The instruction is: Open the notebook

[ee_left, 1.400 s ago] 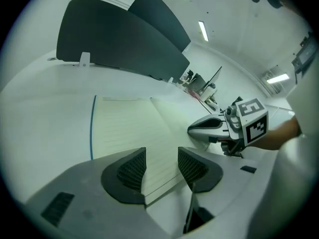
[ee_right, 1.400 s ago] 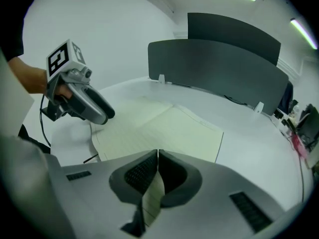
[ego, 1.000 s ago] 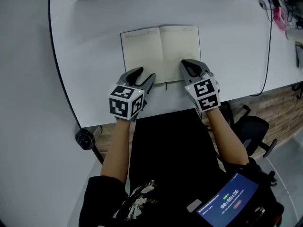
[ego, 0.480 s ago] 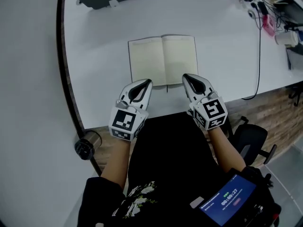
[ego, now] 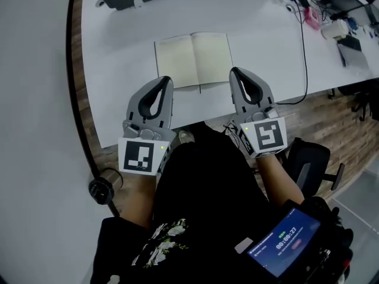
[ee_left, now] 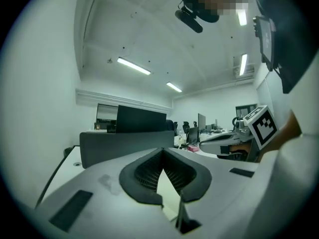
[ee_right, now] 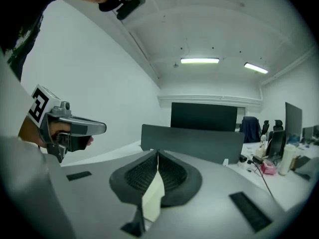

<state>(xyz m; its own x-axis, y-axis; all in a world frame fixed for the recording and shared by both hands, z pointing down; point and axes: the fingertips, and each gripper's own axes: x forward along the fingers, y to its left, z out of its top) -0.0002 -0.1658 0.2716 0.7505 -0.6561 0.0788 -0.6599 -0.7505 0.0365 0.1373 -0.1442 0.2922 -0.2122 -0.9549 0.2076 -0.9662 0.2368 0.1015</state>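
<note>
At upper centre, the open cream-paged notebook [ego: 194,60] is framed between the grey left tool [ego: 164,80] and right tool [ego: 235,71], both closed together, empty.

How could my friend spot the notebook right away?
Start at the big white table. Near the middle of its front edge lies the notebook. It is the only thing spread open flat, showing two pale cream pages, left of the black cable.

left gripper [ego: 164,81] jaws together, right gripper [ego: 235,71] jaws together, both empty, side by side
</note>
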